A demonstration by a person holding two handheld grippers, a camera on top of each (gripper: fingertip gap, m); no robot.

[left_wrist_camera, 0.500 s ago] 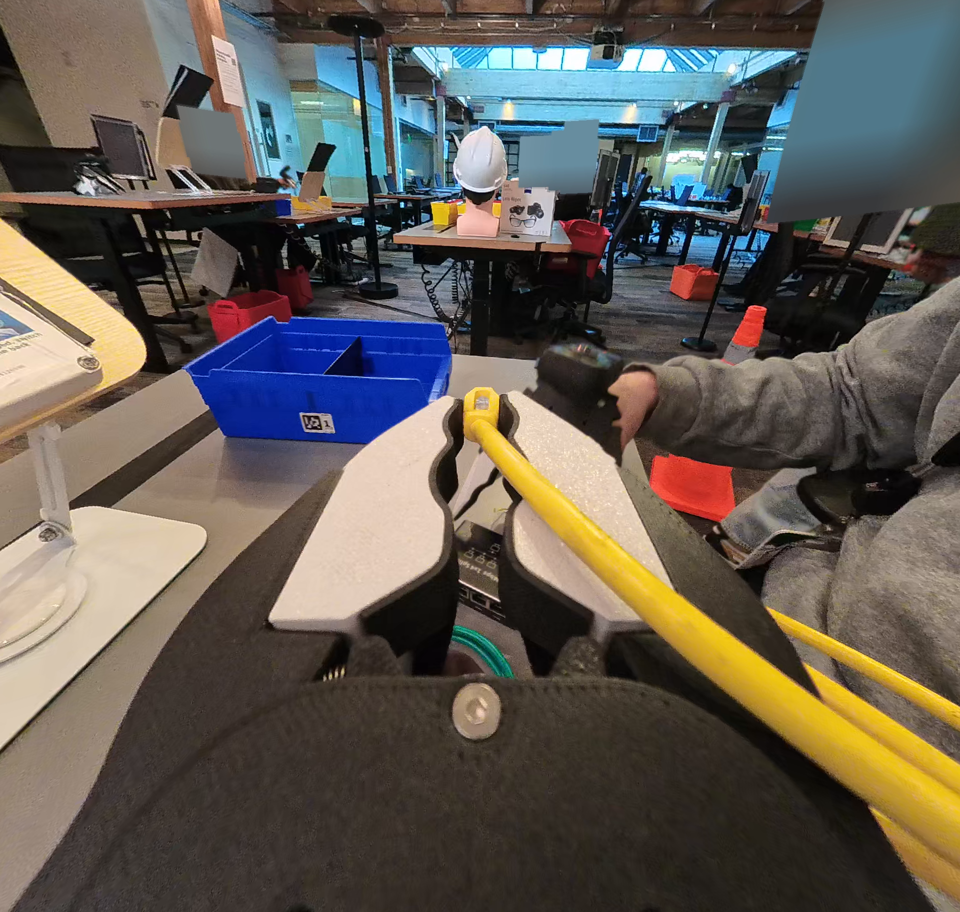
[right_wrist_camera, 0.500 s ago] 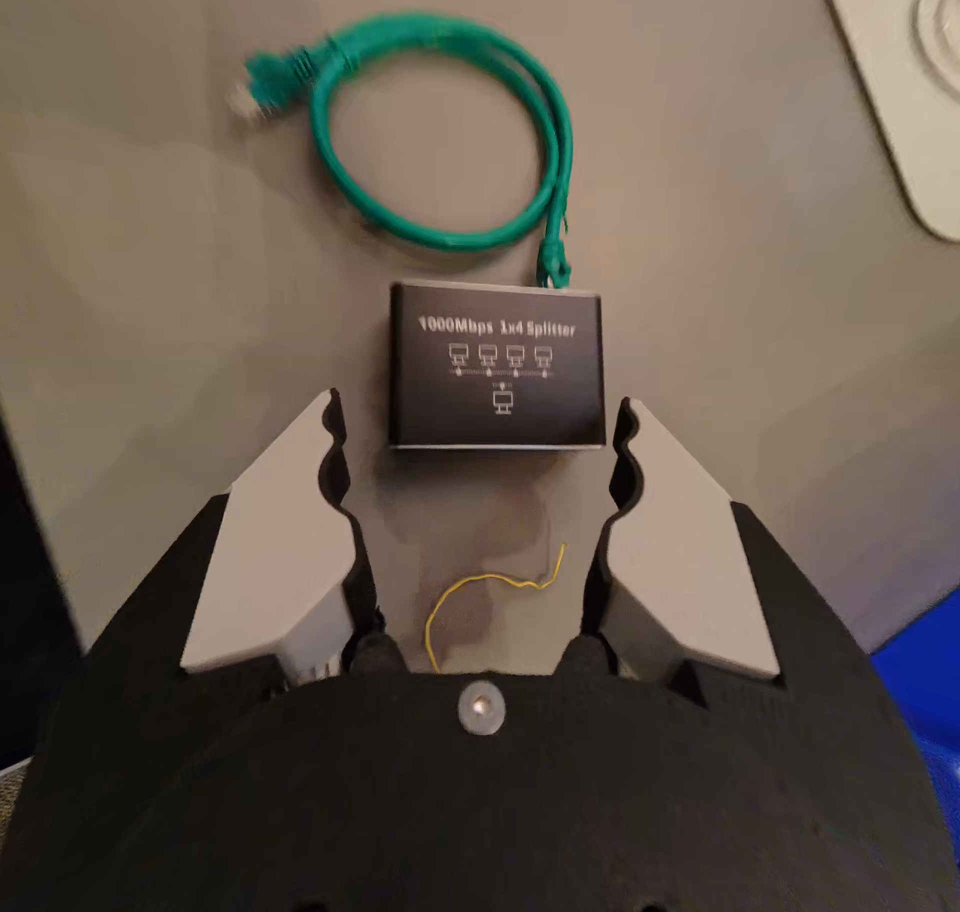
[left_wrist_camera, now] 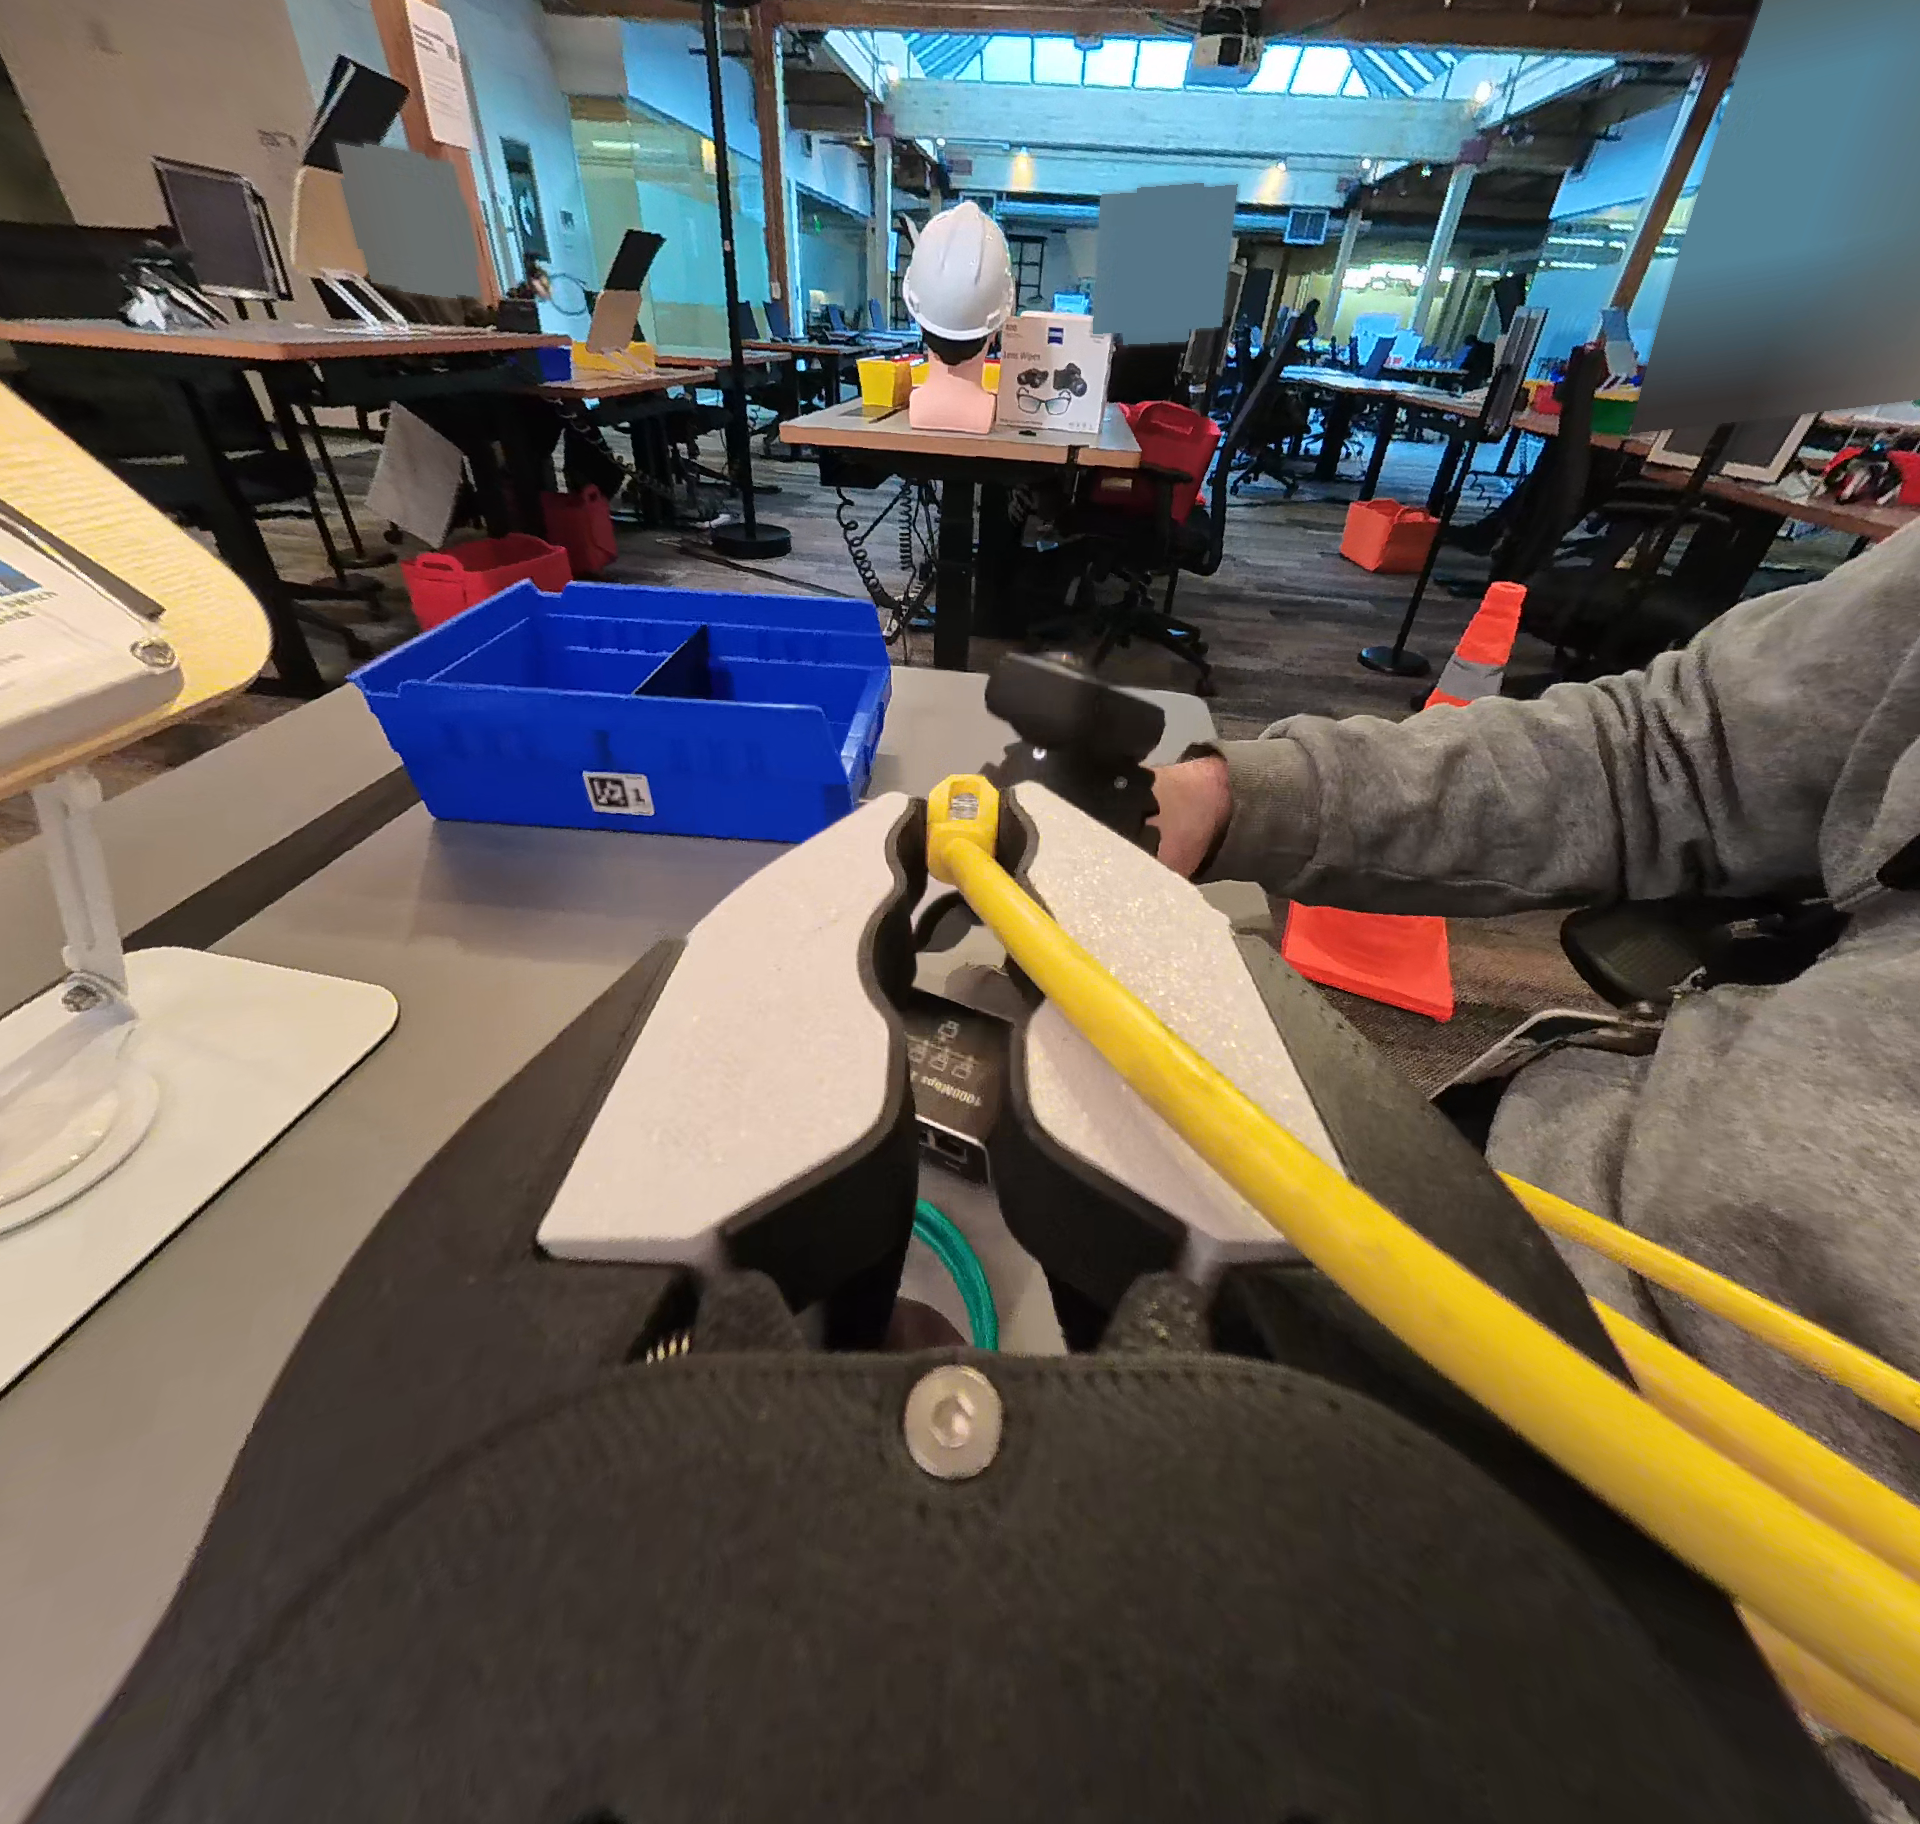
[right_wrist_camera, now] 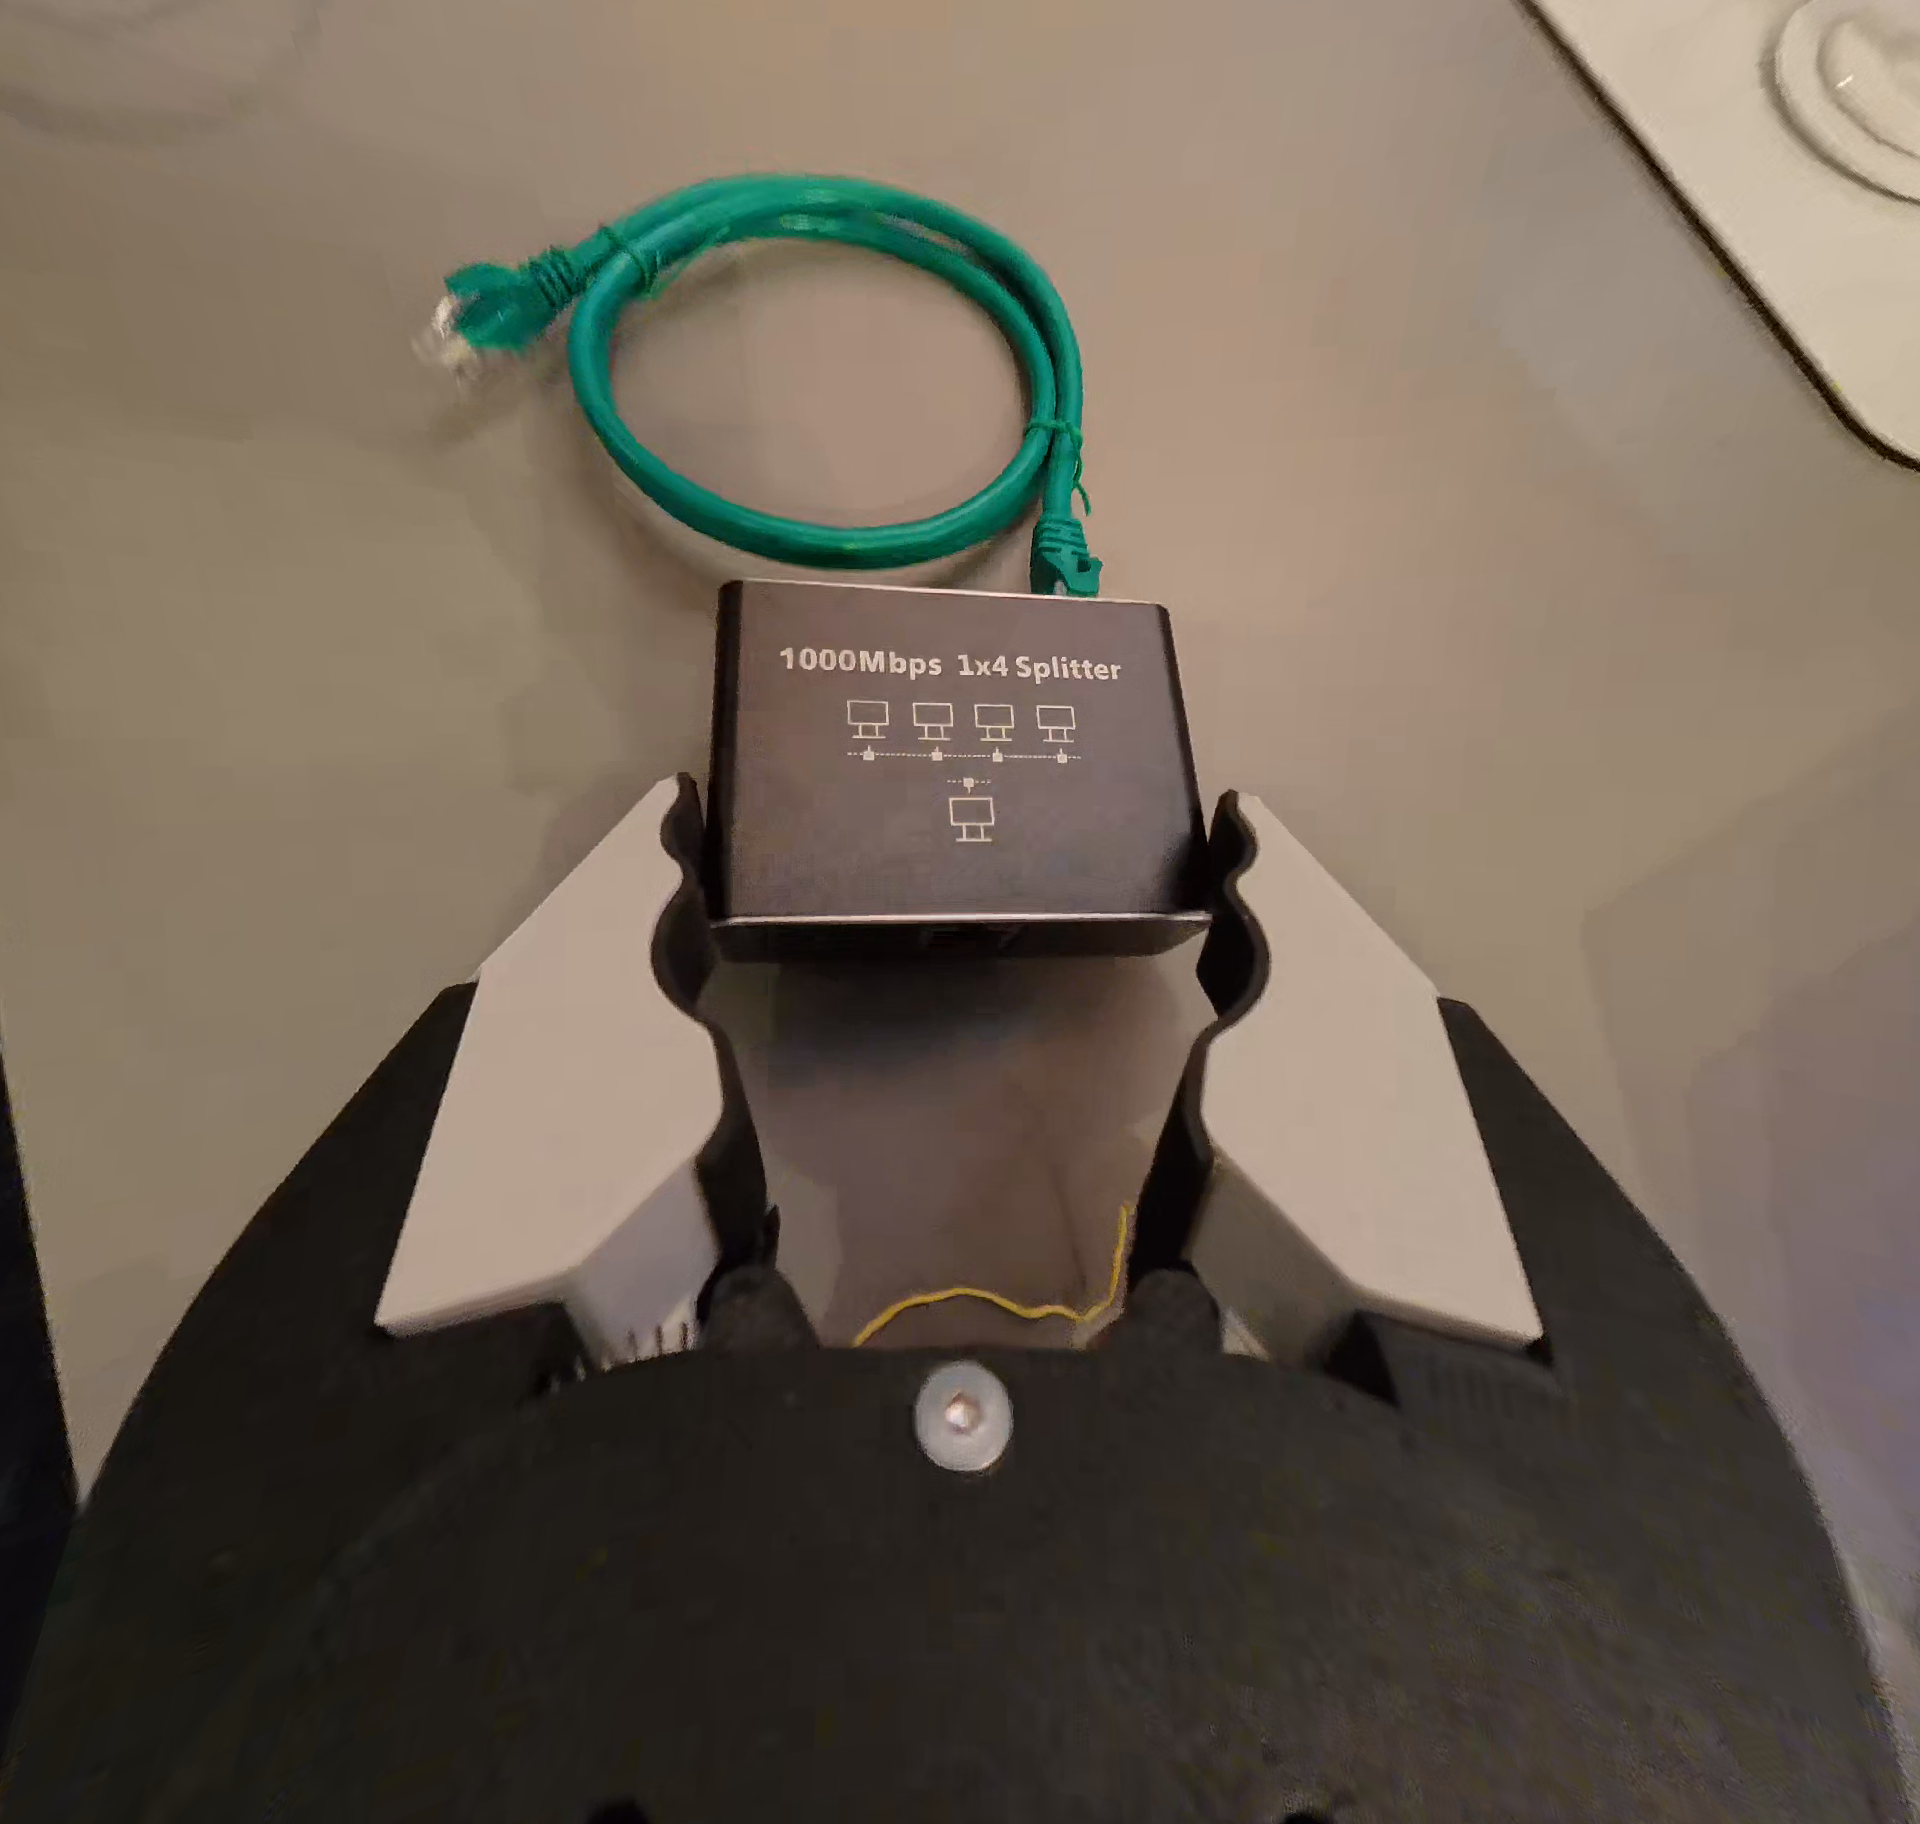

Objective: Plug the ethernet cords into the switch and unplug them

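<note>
Left gripper (left_wrist_camera: 961,818) clamped on yellow cord (left_wrist_camera: 1226,1099) above black switch (right_wrist_camera: 956,766); right gripper (right_wrist_camera: 956,839) spread wide astride that switch, green cord (right_wrist_camera: 831,372) plugged into its far side.

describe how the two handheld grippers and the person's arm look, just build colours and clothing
Both the left gripper and right gripper share one build: a broad black textured body with a silver screw at its centre, and two pale grey wedge-shaped fingers edged with wavy black inner pads. The arm wears a grey sweatshirt sleeve with a ribbed cuff.
</note>
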